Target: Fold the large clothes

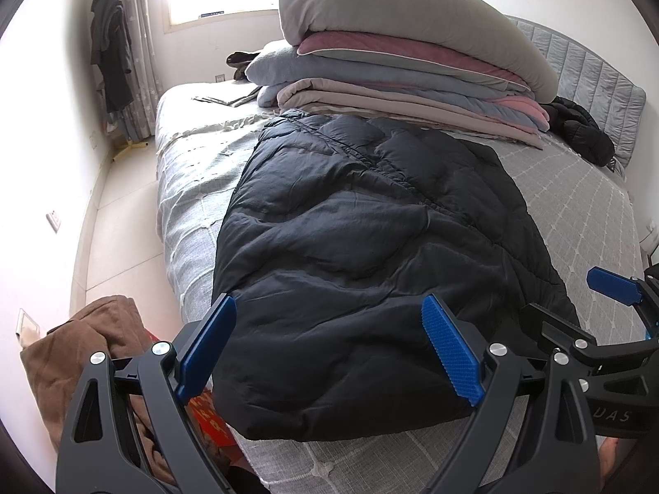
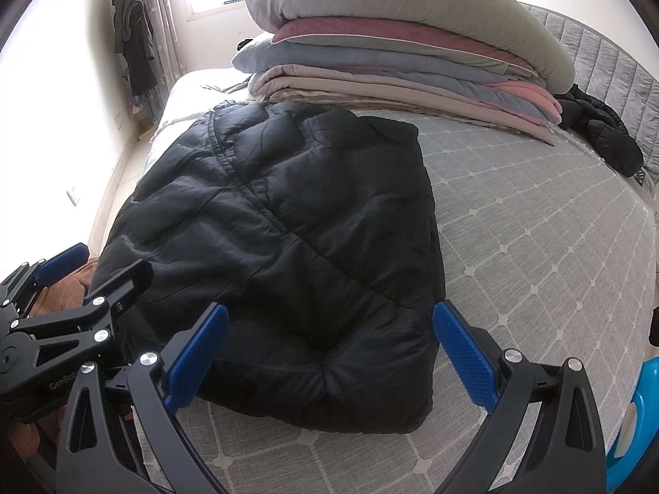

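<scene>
A large black puffer coat (image 1: 362, 255) lies folded lengthwise on the grey patterned bed (image 1: 576, 206), its near hem close to the bed's front edge. It also shows in the right wrist view (image 2: 296, 238). My left gripper (image 1: 329, 350) is open and empty, held just above the coat's near end. My right gripper (image 2: 329, 354) is open and empty above the coat's near right corner. Each gripper shows in the other's view: the right one (image 1: 609, 321) and the left one (image 2: 61, 300).
A tall stack of folded quilts (image 1: 403, 57) fills the back of the bed. A small black jacket (image 1: 585, 131) lies by the padded headboard (image 1: 597, 78). Brown cloth (image 1: 82, 346) sits beside the bed at the left. Dark clothes (image 1: 111, 53) hang by the window.
</scene>
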Action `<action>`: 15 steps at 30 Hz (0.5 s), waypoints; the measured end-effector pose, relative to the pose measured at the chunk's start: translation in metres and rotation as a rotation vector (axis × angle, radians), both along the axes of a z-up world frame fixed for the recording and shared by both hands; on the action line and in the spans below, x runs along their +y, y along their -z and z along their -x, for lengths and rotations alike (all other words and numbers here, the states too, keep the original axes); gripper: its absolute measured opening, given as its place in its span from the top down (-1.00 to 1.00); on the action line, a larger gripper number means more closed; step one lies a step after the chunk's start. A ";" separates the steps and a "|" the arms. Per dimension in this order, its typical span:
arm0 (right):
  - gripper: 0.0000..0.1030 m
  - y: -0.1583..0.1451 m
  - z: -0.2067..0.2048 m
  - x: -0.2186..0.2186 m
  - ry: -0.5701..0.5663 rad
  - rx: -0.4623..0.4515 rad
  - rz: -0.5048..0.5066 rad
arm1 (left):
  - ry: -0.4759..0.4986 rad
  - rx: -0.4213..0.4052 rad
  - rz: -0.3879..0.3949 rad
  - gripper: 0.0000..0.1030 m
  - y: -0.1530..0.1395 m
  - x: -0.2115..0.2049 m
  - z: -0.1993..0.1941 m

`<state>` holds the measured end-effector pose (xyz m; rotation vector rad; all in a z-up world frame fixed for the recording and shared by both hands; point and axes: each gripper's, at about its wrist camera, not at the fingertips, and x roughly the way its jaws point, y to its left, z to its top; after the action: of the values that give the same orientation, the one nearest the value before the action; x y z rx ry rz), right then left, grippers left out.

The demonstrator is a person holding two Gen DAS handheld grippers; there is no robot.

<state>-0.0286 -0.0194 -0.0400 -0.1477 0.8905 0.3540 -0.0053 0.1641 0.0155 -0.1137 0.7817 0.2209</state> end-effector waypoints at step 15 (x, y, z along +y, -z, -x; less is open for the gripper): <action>-0.86 0.001 0.002 0.001 -0.004 0.005 0.000 | 0.001 0.014 0.011 -0.71 0.003 0.000 0.000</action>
<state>-0.0302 -0.0188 -0.0413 -0.1482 0.8949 0.3581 -0.0056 0.1640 0.0126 -0.1222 0.7974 0.2164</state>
